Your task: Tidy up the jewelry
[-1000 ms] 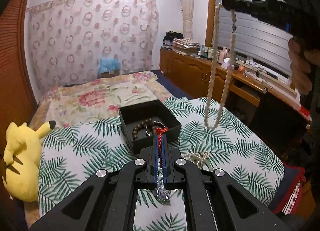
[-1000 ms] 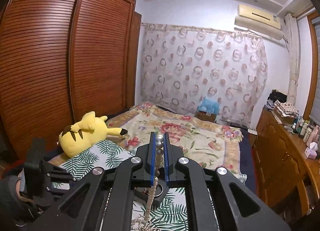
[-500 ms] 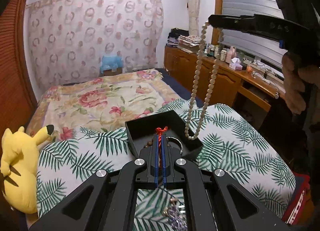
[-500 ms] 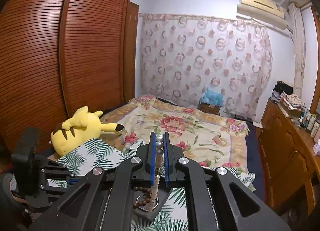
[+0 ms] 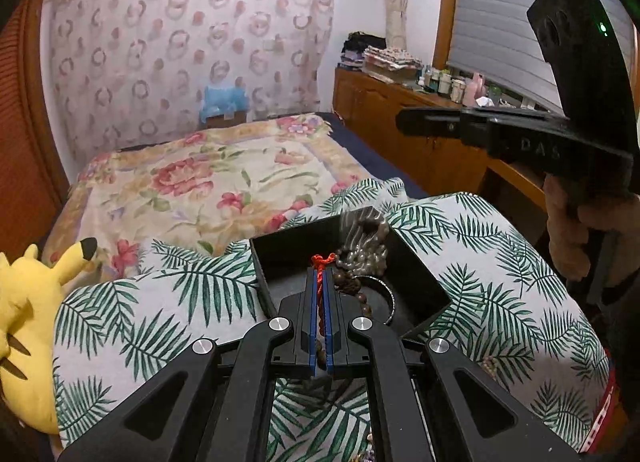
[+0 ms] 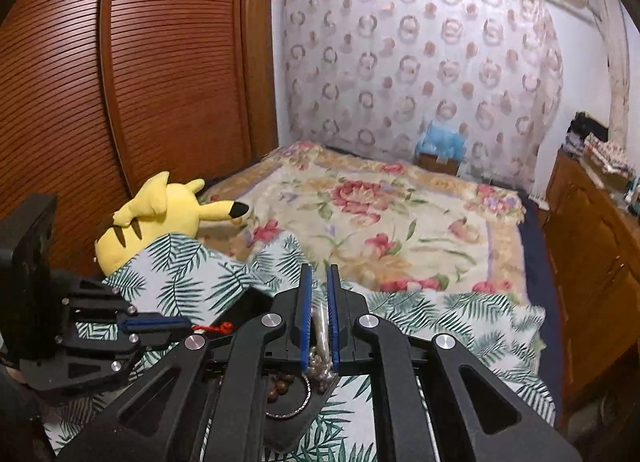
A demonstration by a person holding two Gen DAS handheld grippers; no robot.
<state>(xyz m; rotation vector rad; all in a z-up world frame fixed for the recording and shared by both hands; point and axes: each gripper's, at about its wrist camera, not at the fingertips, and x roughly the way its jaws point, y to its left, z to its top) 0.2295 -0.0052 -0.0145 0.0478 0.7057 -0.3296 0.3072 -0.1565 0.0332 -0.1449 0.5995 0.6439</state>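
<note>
An open black box (image 5: 416,274) sits on the palm-leaf cloth with brown beads (image 5: 352,282) and a silver bangle (image 5: 390,298) inside. My left gripper (image 5: 319,274) is shut on a red cord (image 5: 320,262), its tip at the box's near wall; it also shows at the left of the right wrist view (image 6: 188,324). The pearl necklace (image 5: 360,234) is a blurred streak dropping into the box. My right gripper (image 5: 400,123) hangs above the box's right side with no strand under it. From its own camera the right gripper (image 6: 318,274) shows a narrow slit, pale pearls (image 6: 319,362) low behind it.
A yellow plush toy (image 5: 24,322) lies at the cloth's left edge. A floral bedspread (image 5: 208,185) stretches behind the box. Wooden cabinets (image 5: 400,129) with clutter on top run along the right, a slatted wardrobe (image 6: 120,101) along the left. A hand (image 5: 576,229) grips the right handle.
Both grippers moved in over the black box and the right one came down. The pearl necklace that hung from the right jaws now shows as a blur inside the box.
</note>
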